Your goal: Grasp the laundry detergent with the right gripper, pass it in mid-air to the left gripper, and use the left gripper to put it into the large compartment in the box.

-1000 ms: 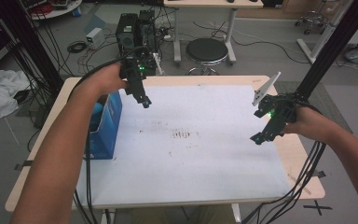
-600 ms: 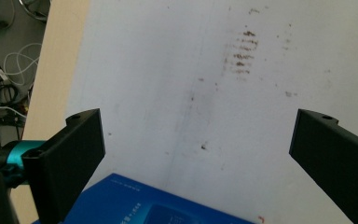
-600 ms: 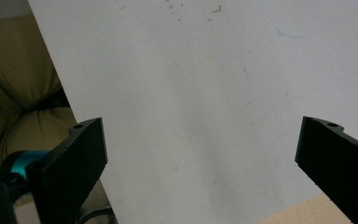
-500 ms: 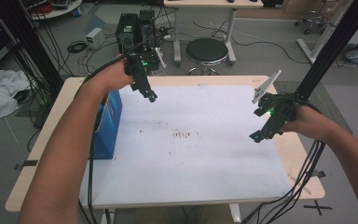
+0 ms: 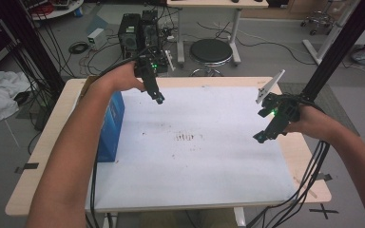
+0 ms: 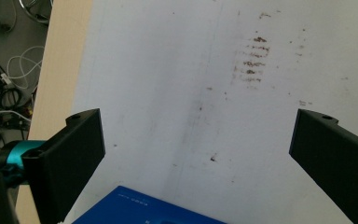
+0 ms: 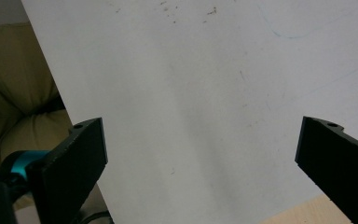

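— Over the counter [image 5: 52, 142], where are your claws?

— My left claw [image 5: 158, 99] hangs above the far left part of the white sheet [image 5: 195, 161], tips pointing down. My right claw [image 5: 262, 137] hangs above the sheet's right edge, tilted down and inward. The two are well apart.

— Are they gripping anything?

— No. In the left gripper view my left claw [image 6: 196, 154] has its jaws spread wide, with bare sheet [image 6: 177, 93] between them. In the right gripper view my right claw [image 7: 200, 158] is spread just as wide over the sheet [image 7: 191, 84], nothing between the jaws.

— What lies on the counter?

— A blue box [image 5: 110, 126] stands on the left side, at the sheet's left edge, partly behind my left forearm. Its top [image 6: 144, 210] shows at the bottom of the left gripper view, just below the jaws. A patch of brown stains [image 5: 186, 137] marks the middle of the sheet; I see it ahead of my left claw too [image 6: 251, 60].

— And beyond the counter?

— A round stool [image 5: 211, 51] stands on the floor past the far edge, with computer towers [image 5: 138, 31] and cables to its left.
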A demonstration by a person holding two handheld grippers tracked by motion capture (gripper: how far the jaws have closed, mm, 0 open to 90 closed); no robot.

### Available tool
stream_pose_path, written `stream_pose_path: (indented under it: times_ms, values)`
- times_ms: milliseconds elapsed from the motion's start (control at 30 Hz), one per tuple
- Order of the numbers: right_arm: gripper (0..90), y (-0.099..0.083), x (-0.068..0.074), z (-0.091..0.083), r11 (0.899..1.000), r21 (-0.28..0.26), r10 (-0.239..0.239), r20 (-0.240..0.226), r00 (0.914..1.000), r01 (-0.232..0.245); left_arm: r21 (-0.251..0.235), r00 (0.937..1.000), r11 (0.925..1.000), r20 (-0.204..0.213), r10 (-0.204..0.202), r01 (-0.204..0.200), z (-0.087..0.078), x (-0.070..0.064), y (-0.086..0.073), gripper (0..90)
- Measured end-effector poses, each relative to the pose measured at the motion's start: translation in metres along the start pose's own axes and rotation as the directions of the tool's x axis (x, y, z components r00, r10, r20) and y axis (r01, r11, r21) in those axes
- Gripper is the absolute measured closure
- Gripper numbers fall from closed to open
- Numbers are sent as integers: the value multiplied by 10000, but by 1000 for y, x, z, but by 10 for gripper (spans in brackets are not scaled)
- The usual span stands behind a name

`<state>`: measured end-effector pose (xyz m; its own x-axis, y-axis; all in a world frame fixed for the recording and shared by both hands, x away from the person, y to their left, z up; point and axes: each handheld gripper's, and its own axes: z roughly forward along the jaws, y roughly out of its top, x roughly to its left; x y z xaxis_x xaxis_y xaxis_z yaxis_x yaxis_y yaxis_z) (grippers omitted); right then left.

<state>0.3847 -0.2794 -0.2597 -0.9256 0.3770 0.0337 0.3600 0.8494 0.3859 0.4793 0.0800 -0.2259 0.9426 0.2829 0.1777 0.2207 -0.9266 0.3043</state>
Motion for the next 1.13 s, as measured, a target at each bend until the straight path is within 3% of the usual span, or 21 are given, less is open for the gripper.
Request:
stream_pose_path:
  times_ms: [267, 1133]
  values:
    - [11, 7, 3, 0, 10000, 15, -68, -8, 10000, 68, -10, 10000, 10000, -40, 45, -45, -4, -1, -3, 33]
    - [11, 3, 3, -3, 9999, -57, -87, 58, 9999, 87, 16, 10000, 10000, -19, 70, -70, -4, -3, -2, 33]
